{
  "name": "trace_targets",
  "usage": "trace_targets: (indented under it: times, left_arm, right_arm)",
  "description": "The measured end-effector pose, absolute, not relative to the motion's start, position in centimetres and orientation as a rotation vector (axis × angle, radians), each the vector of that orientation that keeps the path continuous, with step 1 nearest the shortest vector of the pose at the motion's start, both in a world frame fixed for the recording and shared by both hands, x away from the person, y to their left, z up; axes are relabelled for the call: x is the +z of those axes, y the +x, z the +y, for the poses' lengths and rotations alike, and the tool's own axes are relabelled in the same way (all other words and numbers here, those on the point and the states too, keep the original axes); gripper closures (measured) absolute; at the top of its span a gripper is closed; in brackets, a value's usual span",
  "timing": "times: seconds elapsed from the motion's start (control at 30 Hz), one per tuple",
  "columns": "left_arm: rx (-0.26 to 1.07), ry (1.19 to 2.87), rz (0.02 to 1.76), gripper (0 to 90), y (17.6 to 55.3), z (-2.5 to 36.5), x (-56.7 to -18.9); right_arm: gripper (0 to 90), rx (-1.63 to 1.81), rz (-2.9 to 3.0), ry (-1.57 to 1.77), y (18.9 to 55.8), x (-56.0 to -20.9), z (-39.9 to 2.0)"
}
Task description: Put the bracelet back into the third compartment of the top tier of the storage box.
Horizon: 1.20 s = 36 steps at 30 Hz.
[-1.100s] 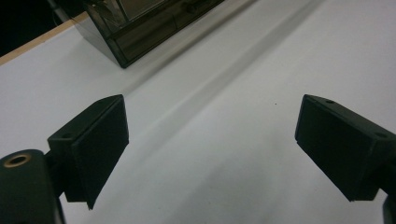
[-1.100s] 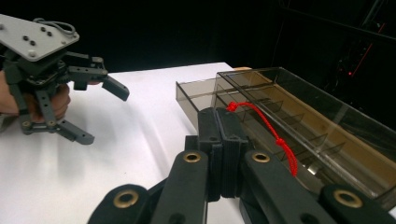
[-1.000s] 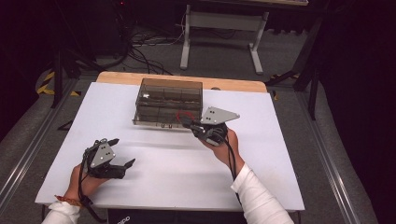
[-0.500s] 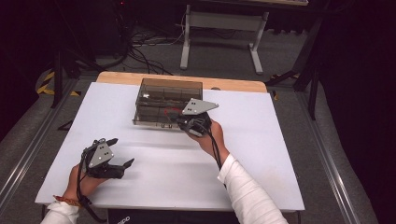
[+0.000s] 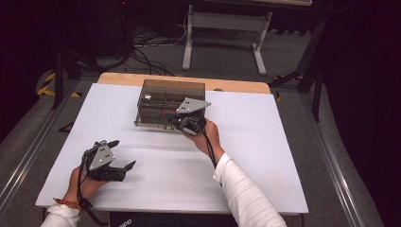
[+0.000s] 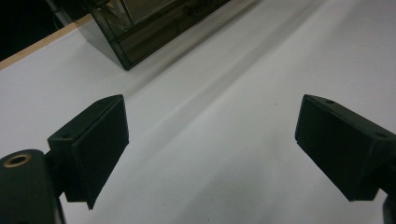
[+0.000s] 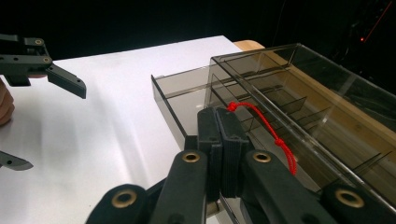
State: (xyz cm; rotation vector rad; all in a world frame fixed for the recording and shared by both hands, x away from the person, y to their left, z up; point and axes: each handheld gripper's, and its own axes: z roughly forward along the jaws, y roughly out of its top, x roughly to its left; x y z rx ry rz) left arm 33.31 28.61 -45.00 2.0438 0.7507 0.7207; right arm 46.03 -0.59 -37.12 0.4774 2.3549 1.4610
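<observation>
High view, one box (image 5: 163,101), two grippers (image 5: 185,124) (right pinching red cord (image 7: 266,130))

– What colour is the box (image 5: 168,101)?
– Smoky brown, see-through, with a red cord (image 7: 268,130) on it.
– And the table (image 5: 265,156)?
– Plain white, with a tan wood edge (image 5: 142,79) at the far side.
– The grippers?
– Both black; the right gripper (image 7: 223,122) has brass rivets, the left gripper (image 5: 124,155) a grey plate.

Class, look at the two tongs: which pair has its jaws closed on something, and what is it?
The right tongs, at the smoky plastic box, are shut on a red string. The left tongs stand wide open over bare white table.
</observation>
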Motion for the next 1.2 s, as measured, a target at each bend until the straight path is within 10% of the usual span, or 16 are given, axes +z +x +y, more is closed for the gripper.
trace_targets:
  times: [1.2]
  left_arm:
    - [0.719,2.056,0.751,10.7,33.3,28.4,-45.1]
  right_arm:
    - [81.4,1.482,2.278,0.557,46.3,-37.2,-1.0]
